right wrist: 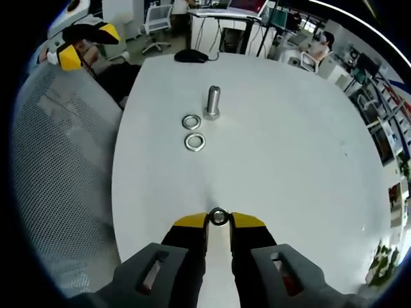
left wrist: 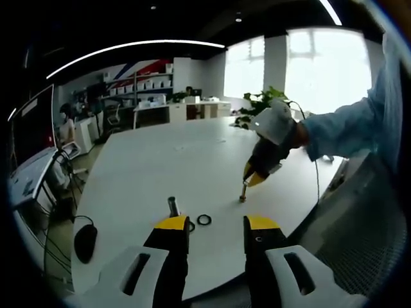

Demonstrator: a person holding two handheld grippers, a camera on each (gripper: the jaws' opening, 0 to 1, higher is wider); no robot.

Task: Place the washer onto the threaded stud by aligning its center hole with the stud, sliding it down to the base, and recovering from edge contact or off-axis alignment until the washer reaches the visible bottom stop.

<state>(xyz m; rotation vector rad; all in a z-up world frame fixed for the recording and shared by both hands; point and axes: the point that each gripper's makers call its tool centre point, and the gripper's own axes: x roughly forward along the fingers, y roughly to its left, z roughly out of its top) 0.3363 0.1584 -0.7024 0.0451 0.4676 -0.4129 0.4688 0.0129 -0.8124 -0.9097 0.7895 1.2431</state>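
A short threaded stud [right wrist: 212, 102] stands upright on the white table [right wrist: 289, 160], with two loose washers [right wrist: 191, 121] [right wrist: 194, 142] lying just beside its base. My right gripper [right wrist: 218, 221] is shut on a third small washer [right wrist: 218, 217], held low over the table well short of the stud. In the left gripper view the stud [left wrist: 173, 205] is just beyond my left gripper [left wrist: 217, 224], which is open with nothing between its jaws. One washer [left wrist: 204, 220] lies next to it. The right gripper [left wrist: 252, 178] comes in from the right, its held piece [left wrist: 243, 194] at the table surface.
A black mouse [right wrist: 191, 56] [left wrist: 85, 240] lies near the table's edge past the stud. A grey mesh chair [right wrist: 64, 167] stands along the table's side. Desks, shelves and a seated person are far behind. The left gripper [right wrist: 77, 45] hovers off the table.
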